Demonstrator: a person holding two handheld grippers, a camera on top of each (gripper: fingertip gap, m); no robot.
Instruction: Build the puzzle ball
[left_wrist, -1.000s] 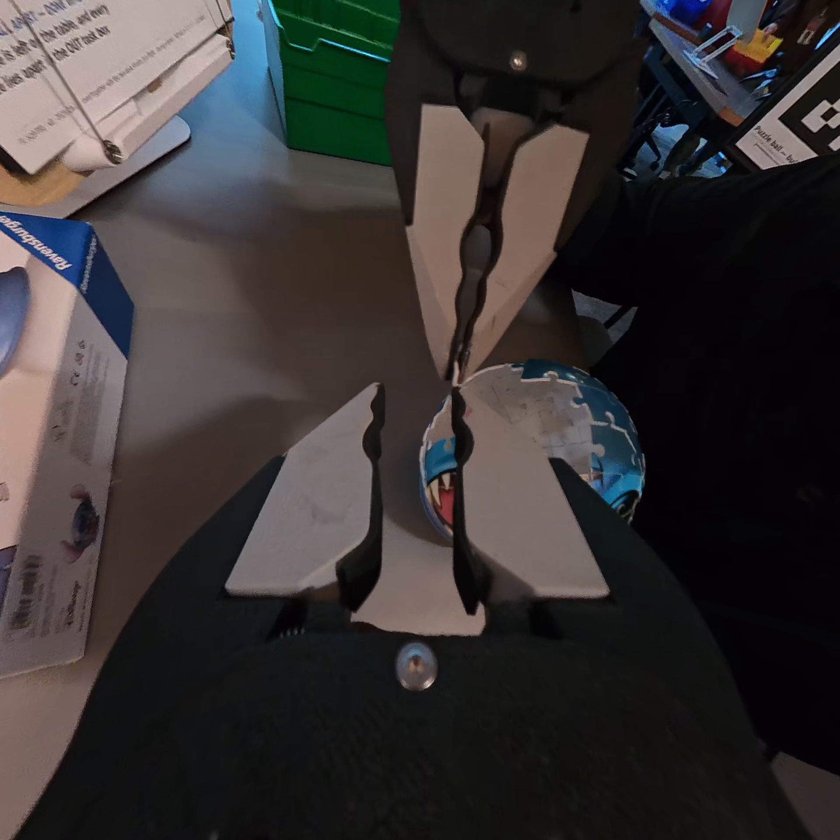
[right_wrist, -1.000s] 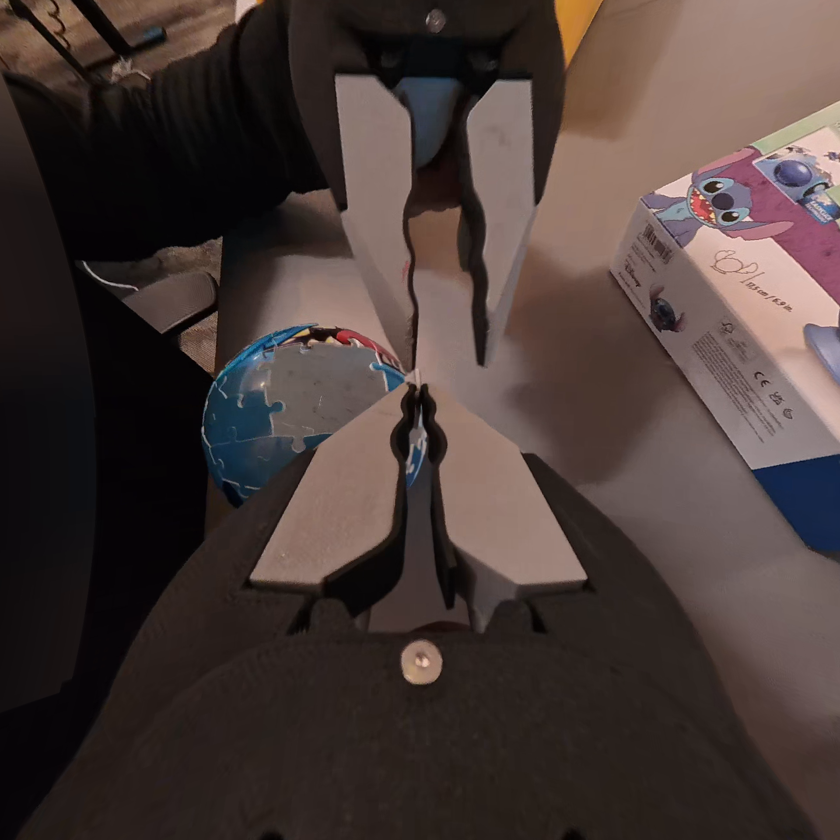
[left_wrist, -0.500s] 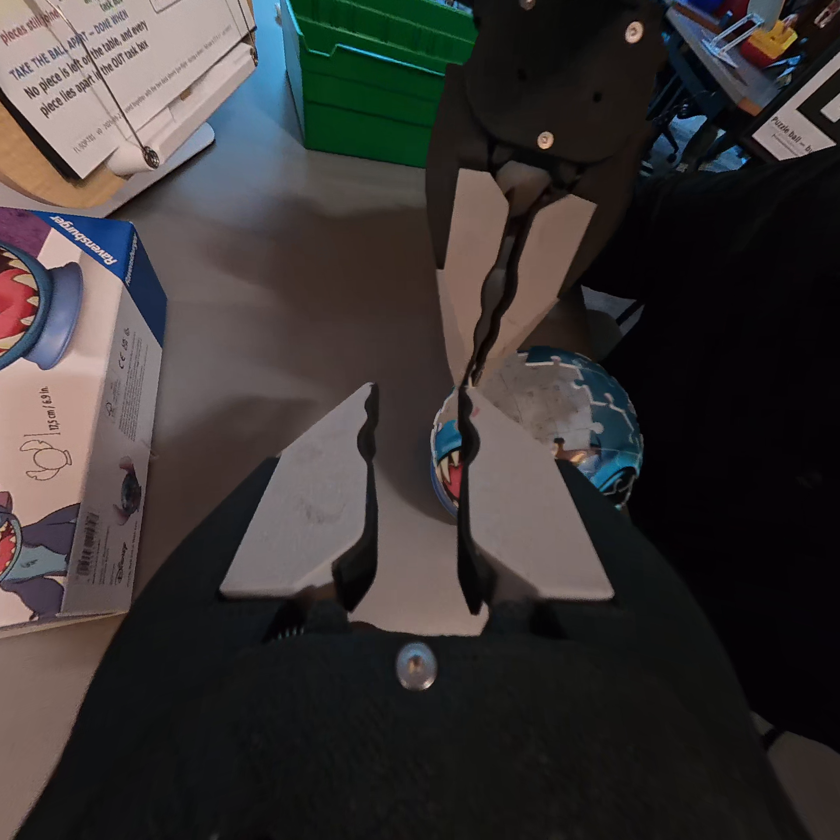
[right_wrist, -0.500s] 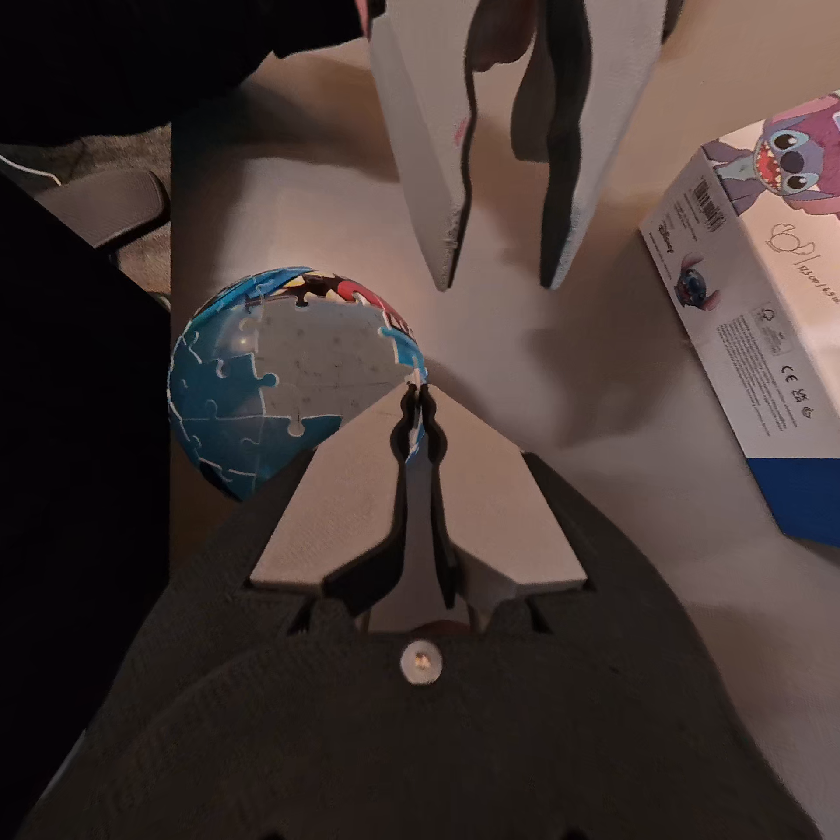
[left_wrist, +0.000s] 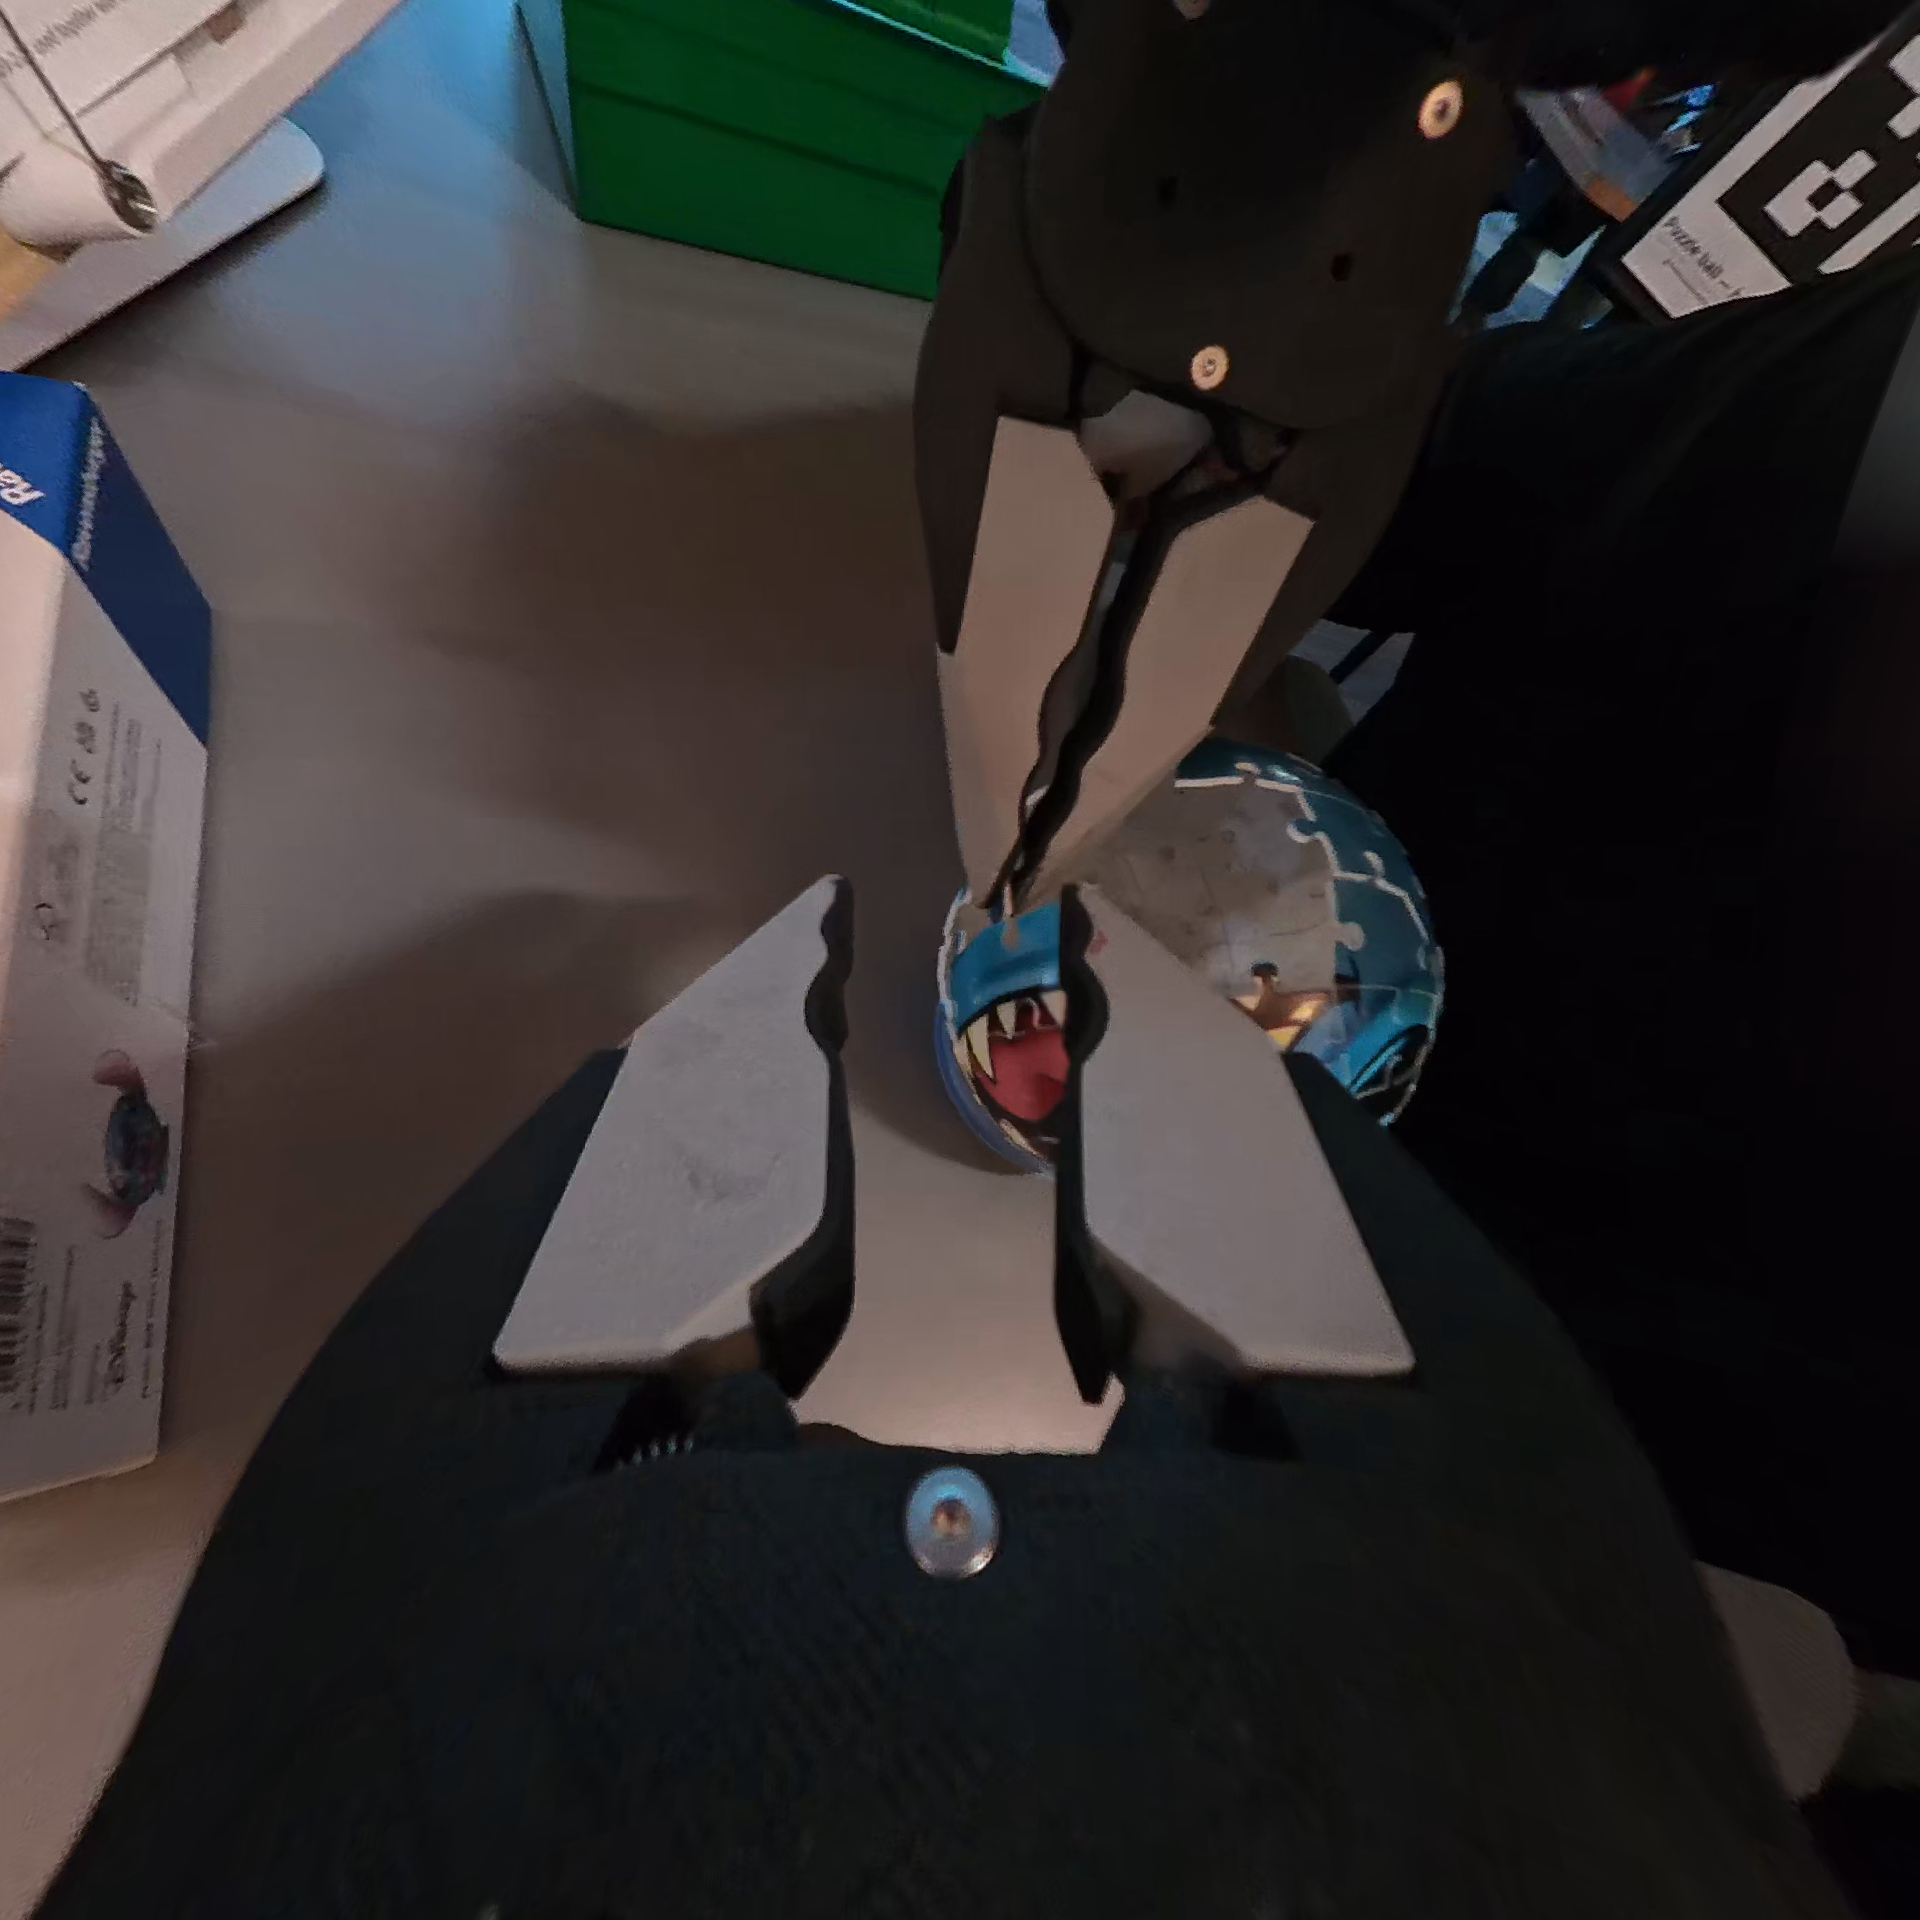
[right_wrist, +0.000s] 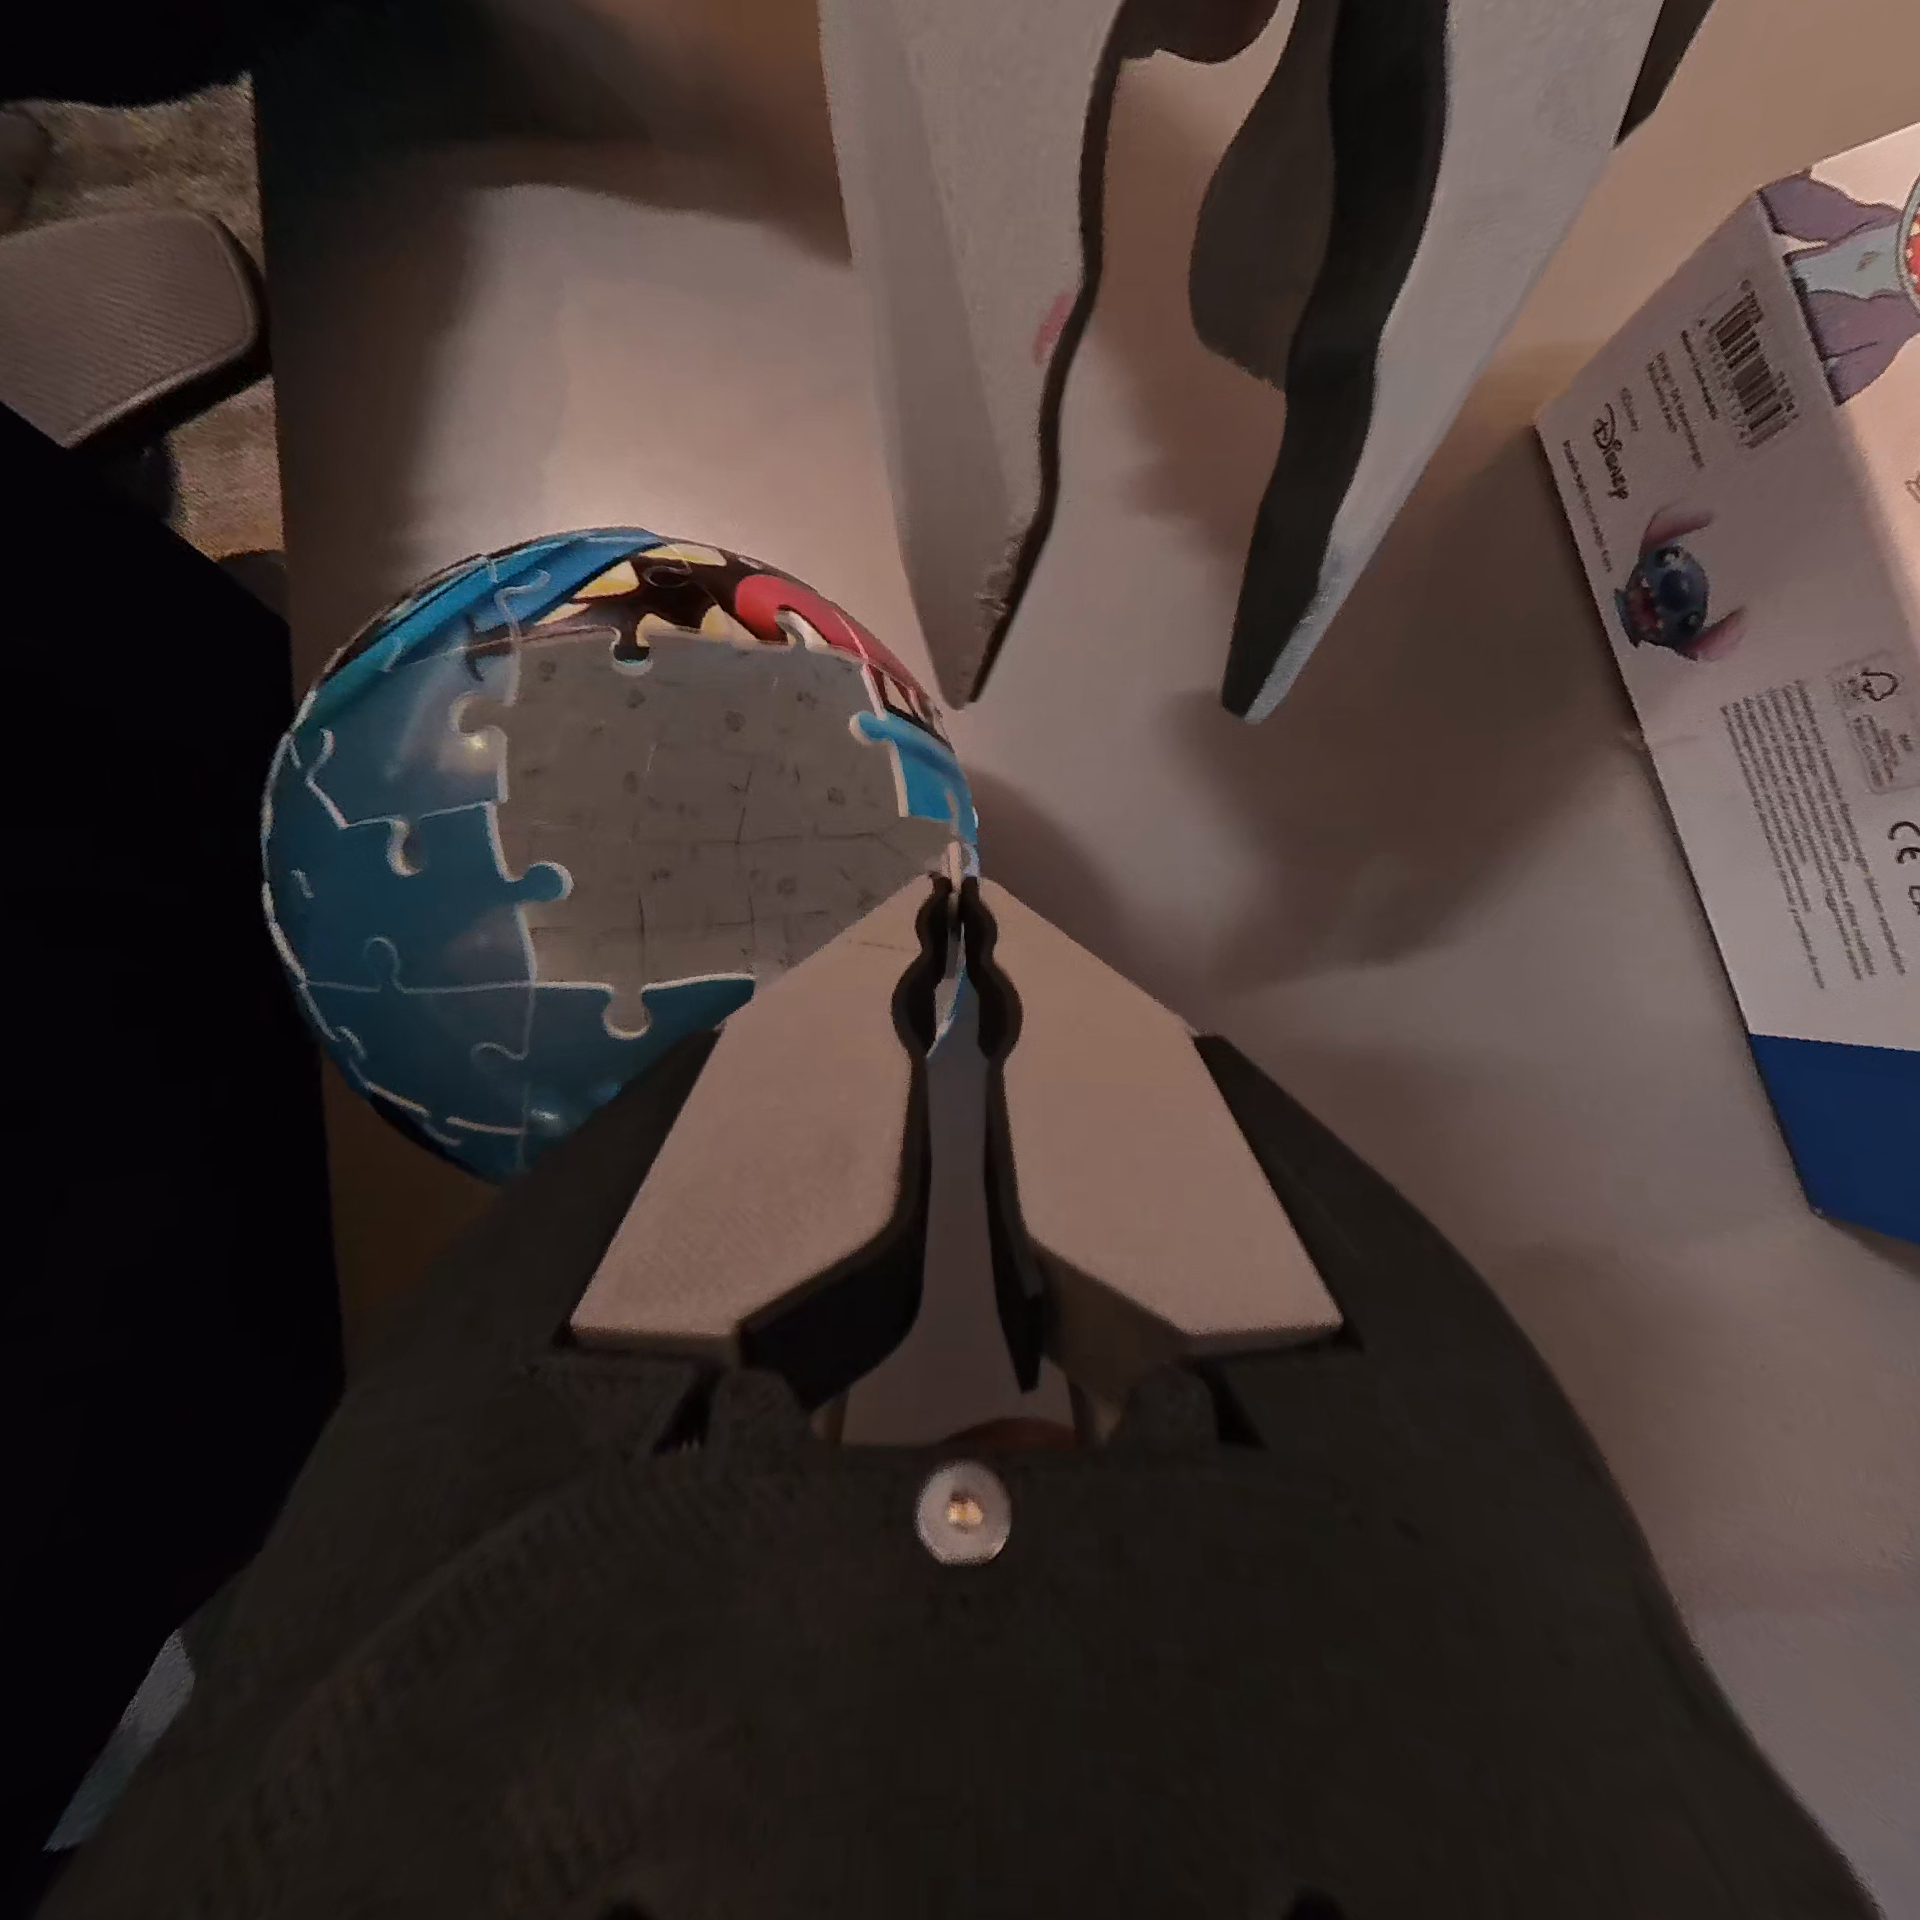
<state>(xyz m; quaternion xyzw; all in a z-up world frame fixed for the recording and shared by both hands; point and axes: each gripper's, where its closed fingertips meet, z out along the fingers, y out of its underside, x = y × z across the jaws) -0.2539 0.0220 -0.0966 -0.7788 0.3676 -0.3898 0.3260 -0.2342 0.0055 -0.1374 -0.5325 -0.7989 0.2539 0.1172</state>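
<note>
One puzzle ball (right_wrist: 582, 852) held at its rim, with two grippers facing each other over a grey table (left_wrist: 540, 540).

The right gripper (right_wrist: 956, 909) points forward with its two fingers pressed together on the thin rim of the ball, beside the ball's open gap. The left gripper (left_wrist: 951, 920) points back toward it, its two flat grey fingers spread apart and holding nothing, with the ball just beside its right finger. The ball is round and glossy, made of curved blue interlocking pieces, with a pale inside showing through the gap. One cardboard box (left_wrist: 94, 935) lies on the table, and one green crate (left_wrist: 748, 156) stands farther back.
</note>
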